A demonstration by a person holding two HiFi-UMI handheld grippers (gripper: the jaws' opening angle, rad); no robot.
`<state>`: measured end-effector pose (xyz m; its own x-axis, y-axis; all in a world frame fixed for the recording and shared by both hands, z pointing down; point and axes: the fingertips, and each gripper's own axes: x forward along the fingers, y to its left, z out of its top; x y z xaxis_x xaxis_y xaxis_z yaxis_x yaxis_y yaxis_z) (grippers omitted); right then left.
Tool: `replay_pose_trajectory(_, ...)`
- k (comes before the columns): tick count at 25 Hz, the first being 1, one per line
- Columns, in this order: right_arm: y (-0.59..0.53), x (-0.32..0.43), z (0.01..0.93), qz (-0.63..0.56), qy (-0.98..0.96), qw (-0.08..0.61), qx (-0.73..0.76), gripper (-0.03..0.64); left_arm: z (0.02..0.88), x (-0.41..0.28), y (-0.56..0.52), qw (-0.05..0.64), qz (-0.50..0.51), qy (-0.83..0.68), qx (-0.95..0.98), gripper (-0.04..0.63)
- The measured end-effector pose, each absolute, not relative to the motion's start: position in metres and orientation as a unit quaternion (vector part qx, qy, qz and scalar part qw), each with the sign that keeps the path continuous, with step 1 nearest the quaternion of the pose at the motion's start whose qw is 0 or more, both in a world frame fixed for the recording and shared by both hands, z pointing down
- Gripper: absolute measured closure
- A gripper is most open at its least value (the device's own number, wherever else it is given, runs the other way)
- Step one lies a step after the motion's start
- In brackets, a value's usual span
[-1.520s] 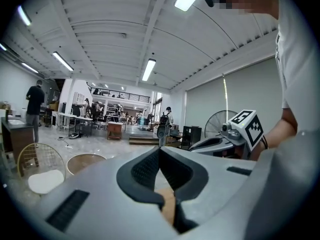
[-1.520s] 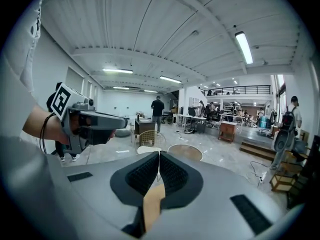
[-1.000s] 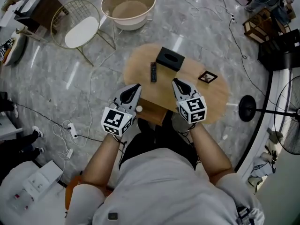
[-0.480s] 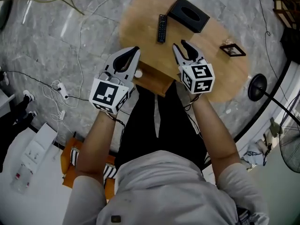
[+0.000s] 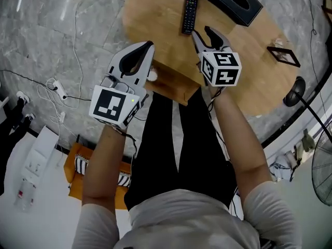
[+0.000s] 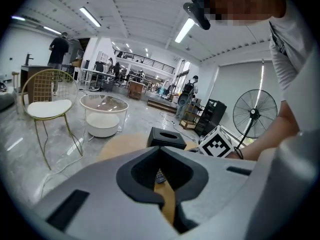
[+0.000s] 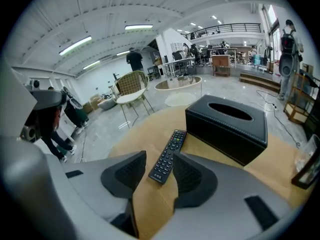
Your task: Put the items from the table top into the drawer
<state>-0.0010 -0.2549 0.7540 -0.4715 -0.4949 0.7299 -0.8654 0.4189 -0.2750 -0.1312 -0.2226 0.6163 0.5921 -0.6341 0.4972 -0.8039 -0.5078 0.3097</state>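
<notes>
On the round wooden table [image 5: 155,14] lie a black remote [image 5: 190,13] [image 7: 167,156], a black tissue box [image 5: 232,1] [image 7: 227,126] and a small dark picture frame [image 5: 283,56]. A wooden drawer [image 5: 174,87] with a white knob [image 5: 152,75] juts out under the table's near edge. My right gripper [image 5: 202,32] [image 7: 159,156] hovers over the table just short of the remote's near end. Its jaws are opening, and nothing is pressed between them. My left gripper [image 5: 150,45] [image 6: 160,149] is shut and empty, right above the drawer knob.
A fan stand [image 5: 298,84] sits on the marble floor to the right of the table, with a power strip [image 5: 54,87] and cables to the left. Beyond the table stand a gold wire chair [image 6: 47,109] and a round white basin table [image 6: 102,116]. The person's legs are under the drawer.
Both grippers have come down close to the table edge, and the table looms larger in the head view. The right jaws went from shut to parted.
</notes>
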Motion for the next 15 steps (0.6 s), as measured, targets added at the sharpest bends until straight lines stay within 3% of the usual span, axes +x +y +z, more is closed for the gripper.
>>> replay_pose_trajectory(15,-0.263,-0.022,0.853,0.327,-0.774,0.337,0.426,0.396,0.696,-0.128,-0.213,0.302,0.169,-0.402,0.847,0.586)
